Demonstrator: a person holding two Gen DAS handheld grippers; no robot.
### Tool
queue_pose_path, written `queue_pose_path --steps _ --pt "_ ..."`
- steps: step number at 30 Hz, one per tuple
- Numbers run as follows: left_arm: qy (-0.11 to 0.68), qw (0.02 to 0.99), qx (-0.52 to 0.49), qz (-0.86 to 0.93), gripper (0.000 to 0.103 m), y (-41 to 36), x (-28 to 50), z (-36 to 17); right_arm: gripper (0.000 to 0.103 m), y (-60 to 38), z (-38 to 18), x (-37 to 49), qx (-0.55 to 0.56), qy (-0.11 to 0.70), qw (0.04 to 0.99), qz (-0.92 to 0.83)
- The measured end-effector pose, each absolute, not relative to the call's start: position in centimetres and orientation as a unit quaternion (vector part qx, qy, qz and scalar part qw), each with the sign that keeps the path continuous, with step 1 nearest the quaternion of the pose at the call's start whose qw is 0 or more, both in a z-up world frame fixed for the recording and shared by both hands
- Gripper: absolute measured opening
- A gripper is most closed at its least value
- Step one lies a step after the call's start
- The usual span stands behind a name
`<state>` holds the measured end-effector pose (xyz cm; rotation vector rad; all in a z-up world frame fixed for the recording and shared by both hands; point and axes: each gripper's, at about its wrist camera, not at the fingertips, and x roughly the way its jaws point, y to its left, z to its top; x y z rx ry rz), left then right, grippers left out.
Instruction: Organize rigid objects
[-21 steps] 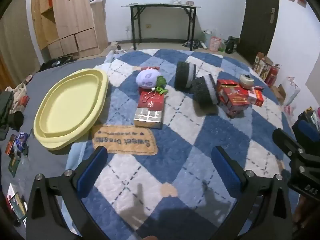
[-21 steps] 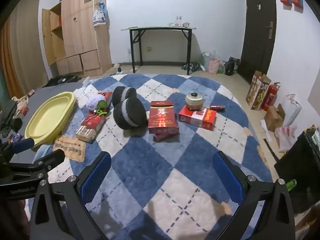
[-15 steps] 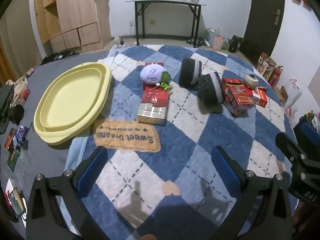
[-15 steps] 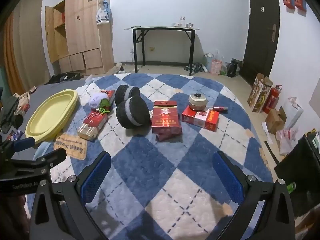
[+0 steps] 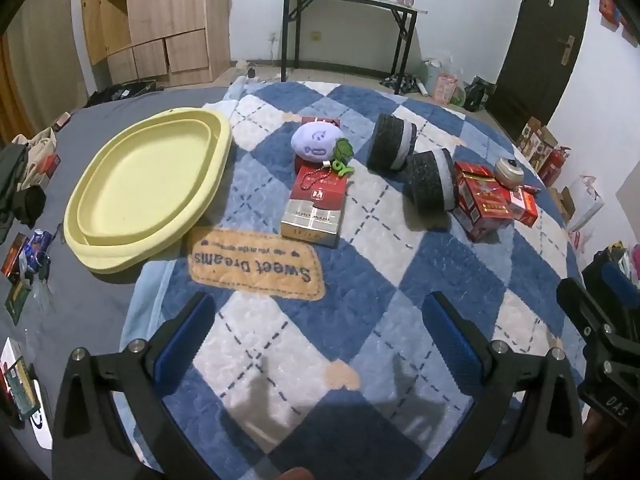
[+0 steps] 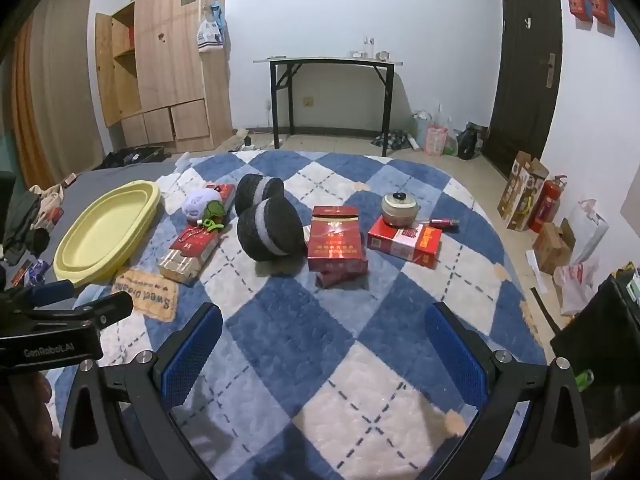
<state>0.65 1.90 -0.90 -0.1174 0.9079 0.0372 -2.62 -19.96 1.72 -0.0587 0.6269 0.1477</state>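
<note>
While both grippers hang over the soft blue and white checked blanket (image 6: 320,344), the left gripper (image 5: 320,344) and the right gripper (image 6: 324,344) have their jaws wide apart with nothing between them. On the blanket lie a flat red and gold box (image 5: 316,208), two black and grey rolls (image 6: 268,232), more shiny red boxes (image 6: 336,240), a purple plush toy (image 5: 316,142) and a small round pot (image 6: 398,208). A big pale yellow oval tray (image 5: 148,184) sits at the blanket's left edge. Behind stand a black-legged table (image 6: 332,64), a wooden cupboard (image 6: 168,68) and a dark door (image 6: 520,60).
</note>
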Motion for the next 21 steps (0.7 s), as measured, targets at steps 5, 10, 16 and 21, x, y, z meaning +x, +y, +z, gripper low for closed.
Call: queue_pose_path --steps 5,10,16,21 --pt "0.444 0.894 -0.058 0.015 0.103 1.7 0.7 -1.0 0.103 -19.8 1.7 -2.5 -0.030 0.313 0.946 0.074" --pt "0.444 0.894 -0.054 0.012 0.103 1.6 0.6 -1.0 0.103 -19.8 1.7 -2.6 -0.032 0.312 0.947 0.073" --pt "0.443 0.894 -0.061 0.016 0.103 1.9 0.7 -1.0 0.103 -19.9 1.2 -2.4 -0.029 0.322 0.943 0.074" --pt "0.445 0.894 -0.056 0.004 0.103 3.2 2.2 0.0 0.103 -21.0 1.3 -1.6 -0.017 0.326 0.943 0.071"
